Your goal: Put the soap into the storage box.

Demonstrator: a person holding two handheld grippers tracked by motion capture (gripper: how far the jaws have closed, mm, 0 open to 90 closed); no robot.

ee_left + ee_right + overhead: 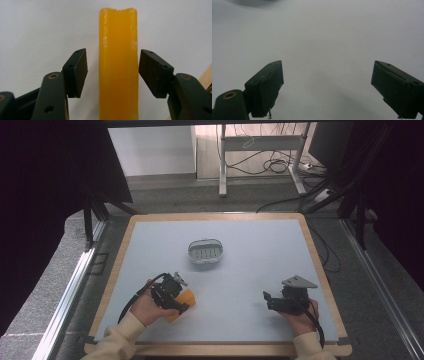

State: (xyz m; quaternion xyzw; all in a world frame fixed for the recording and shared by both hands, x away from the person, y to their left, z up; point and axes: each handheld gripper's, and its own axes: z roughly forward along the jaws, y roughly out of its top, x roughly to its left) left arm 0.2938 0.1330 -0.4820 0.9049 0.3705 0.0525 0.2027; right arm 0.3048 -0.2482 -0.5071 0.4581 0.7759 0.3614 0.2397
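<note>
Left claw (113, 75) open astride orange block (118, 65), pads just clear, poised for pickup; right claw (327, 90) wide open, idle over bench (324, 37).

Your left gripper (181, 296) sits at the near left of the table (260, 245), with the block (183, 303) standing on the tabletop between its jaws, a gap on each side. Your right gripper (266, 299) is at the near right, well apart from the block, its jaws pointing left over bare tabletop. The small container (205, 251) lies farther back near the table's middle, behind and between your two grippers.
</note>
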